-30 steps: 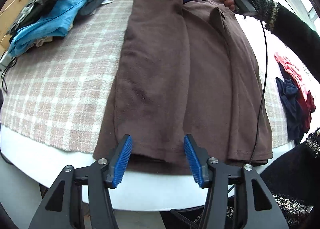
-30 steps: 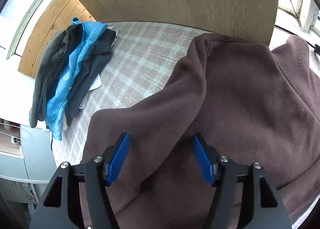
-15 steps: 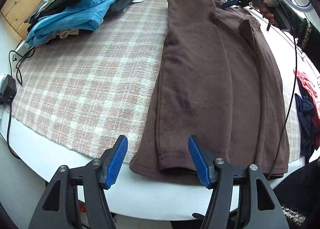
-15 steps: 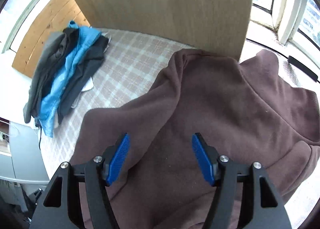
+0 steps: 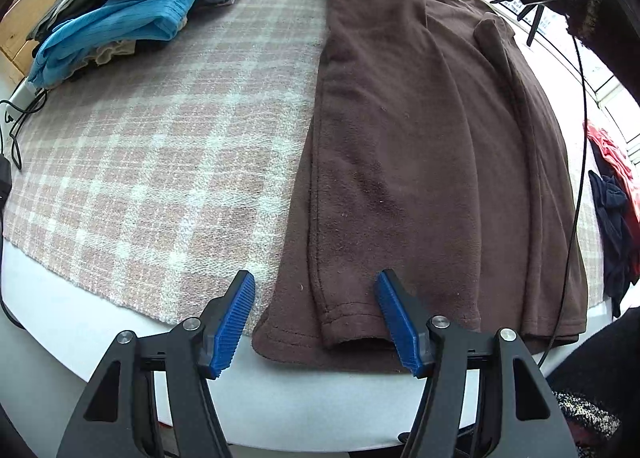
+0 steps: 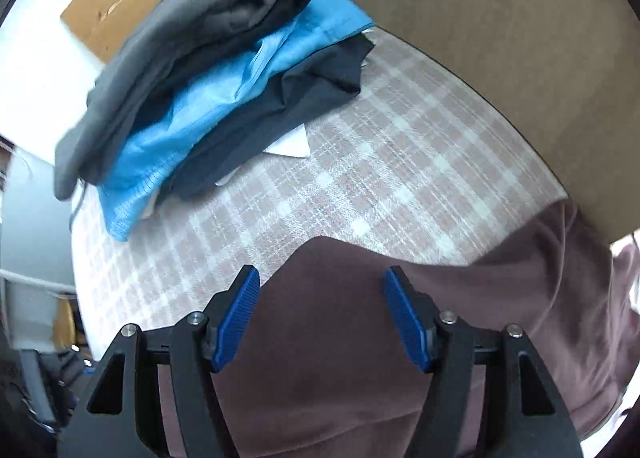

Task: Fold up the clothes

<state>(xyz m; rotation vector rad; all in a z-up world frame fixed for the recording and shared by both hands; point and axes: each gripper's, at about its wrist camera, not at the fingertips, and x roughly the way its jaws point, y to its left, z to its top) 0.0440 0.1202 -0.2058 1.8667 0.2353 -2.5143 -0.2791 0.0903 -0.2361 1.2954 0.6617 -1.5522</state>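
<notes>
Both the left gripper (image 5: 316, 318) and the right gripper (image 6: 322, 318) hang spread and empty over the brown garment (image 5: 420, 158). For a clean cross-fold, I judge each should pinch 1 left corner, near hem and far shoulder, through all layers.

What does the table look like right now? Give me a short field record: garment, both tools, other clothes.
garment: brown fleece top, laid lengthwise on the plaid cloth, side folded in
left tool: open, at the near hem, holding nothing
right tool: open, over the far end, holding nothing
stack: folded clothes, blue and dark, far left
loose pile: red and navy clothes, right edge
</notes>
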